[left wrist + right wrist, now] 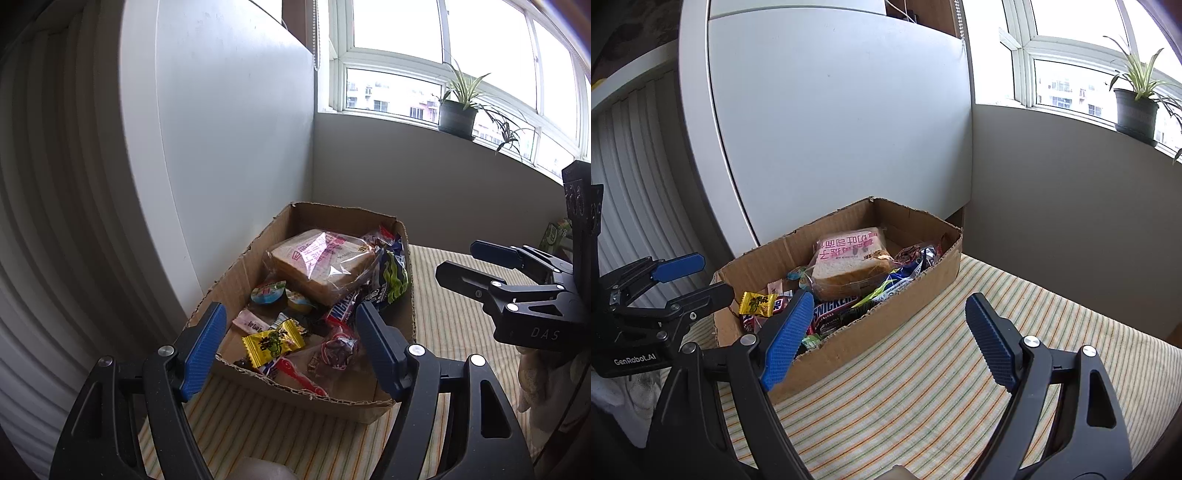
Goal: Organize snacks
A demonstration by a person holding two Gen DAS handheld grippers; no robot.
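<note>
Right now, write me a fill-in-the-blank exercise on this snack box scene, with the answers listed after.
1. The snacks lie inside a ____ box on the striped cloth.
2. The bagged sliced bread bears ____ lettering.
3. The potted plant stands on the ____.
4. The left gripper and right gripper are both open, holding ____.

Answers: cardboard; pink; windowsill; nothing

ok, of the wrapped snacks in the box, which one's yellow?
The small yellow candy near the front of the cardboard box. The Snickers bar is brown with a red and blue logo, and the bagged bread is in clear film with pink print.
</note>
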